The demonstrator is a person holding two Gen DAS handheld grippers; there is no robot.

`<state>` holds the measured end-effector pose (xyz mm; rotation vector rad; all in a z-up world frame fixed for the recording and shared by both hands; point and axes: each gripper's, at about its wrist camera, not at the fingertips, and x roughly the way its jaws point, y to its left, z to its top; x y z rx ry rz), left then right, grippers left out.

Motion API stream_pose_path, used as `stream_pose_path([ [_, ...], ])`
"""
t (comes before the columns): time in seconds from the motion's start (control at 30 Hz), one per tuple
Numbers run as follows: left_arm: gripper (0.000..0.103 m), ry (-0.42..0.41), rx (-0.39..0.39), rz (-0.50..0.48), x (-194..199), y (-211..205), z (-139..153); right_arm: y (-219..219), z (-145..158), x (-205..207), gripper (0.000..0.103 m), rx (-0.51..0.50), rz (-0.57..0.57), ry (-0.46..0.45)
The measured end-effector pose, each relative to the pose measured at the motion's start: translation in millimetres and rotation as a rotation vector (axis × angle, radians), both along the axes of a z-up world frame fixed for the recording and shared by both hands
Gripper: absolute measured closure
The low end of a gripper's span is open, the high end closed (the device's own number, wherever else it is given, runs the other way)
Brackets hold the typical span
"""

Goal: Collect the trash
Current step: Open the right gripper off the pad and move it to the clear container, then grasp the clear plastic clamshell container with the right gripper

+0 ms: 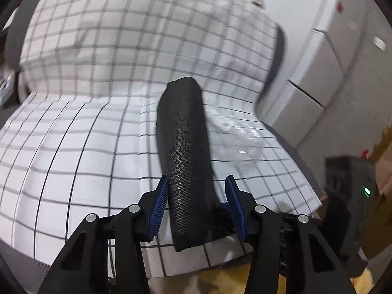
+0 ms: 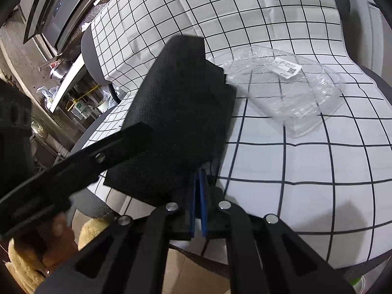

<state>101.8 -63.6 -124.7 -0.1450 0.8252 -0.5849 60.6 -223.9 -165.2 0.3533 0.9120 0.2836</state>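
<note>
Blue ribbed pads sit right under my left lens, and my left tool [image 1: 197, 196] has its jaws about half apart with a black textured fabric bag [image 1: 186, 152] standing up between them. The left pad looks to be touching the bag's side, while the right pad stands a little clear of it, so I wouldn't call that a clamp. Behind the bag is a white cloth with a black grid pattern [image 1: 73, 147], draped over what looks like a grey upholstered seat and its backrest. Just right of the bag, lying on the cloth, there's a blurry clear plastic clamshell tray [image 1: 235, 139], and further right some pale grey cabinet drawers [image 1: 316, 73].

Over on the right wrist view, the left edge shows the black arm of the left tool [image 2: 73, 166] reaching in to the bag [image 2: 176, 112], with a hand [image 2: 56, 242] under it. Next comes the bag itself, and my right tool [image 2: 199, 183] has its jaws pressed together on the bag's lower edge, blue pads pinching the fabric. To the right of that, the clamshell tray [image 2: 289, 85] lies flat on the grid cloth [image 2: 306, 171], touching the bag's top corner or just beside it, hard to say which. It has a white printed label [image 2: 286, 67] on it.
</note>
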Motion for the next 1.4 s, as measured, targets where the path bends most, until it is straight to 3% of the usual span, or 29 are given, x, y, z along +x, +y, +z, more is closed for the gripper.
stream_pose_path([
  [0.1, 0.055, 0.092, -0.013, 0.036, 8.9, 4.6, -12.1, -0.8, -1.4, -0.2, 0.1, 0.006, 0.003, -0.002],
  [0.33, 0.053, 0.113, 0.023, 0.021, 1.2, 6.3, -18.4, -0.9, -4.1, -2.2, 0.1, -0.007, 0.002, -0.014],
  [0.43, 0.057, 0.12, 0.019, 0.012, 4.2, 2.6, -23.9, -1.8, -4.6, -1.9, 0.1, 0.001, 0.001, -0.016],
  [0.47, 0.072, 0.115, 0.013, -0.005, 4.7, -0.7, -23.0, -1.4, -4.0, -1.7, 0.1, -0.002, 0.002, -0.016],
  [0.57, 0.092, 0.077, 0.019, -0.024, 0.4, -6.2, -12.7, -0.3, 3.1, -4.9, 0.1, -0.029, 0.005, -0.043],
  [0.6, 0.094, 0.058, 0.02, -0.028, -1.7, -7.1, -6.8, -1.3, 9.7, -8.4, 0.1, -0.034, 0.008, -0.061],
  [0.73, 0.096, -0.071, 0.029, 0.007, -13.4, 4.0, 26.9, -10.8, 35.0, -18.0, 0.092, -0.109, -0.051, -0.123],
  [0.87, 0.096, -0.145, 0.003, 0.076, -14.7, 31.4, 53.6, -29.9, 47.6, -13.7, 0.079, -0.168, -0.119, -0.135],
  [1.03, 0.096, -0.142, -0.023, 0.129, -0.2, 57.1, 61.2, -55.4, 56.5, 0.4, 0.07, -0.237, -0.191, -0.145],
  [1.4, 0.096, -0.055, -0.01, 0.127, 40.1, 53.1, 25.5, -122.4, 31.7, 85.8, 0.07, -0.371, -0.24, -0.071],
])
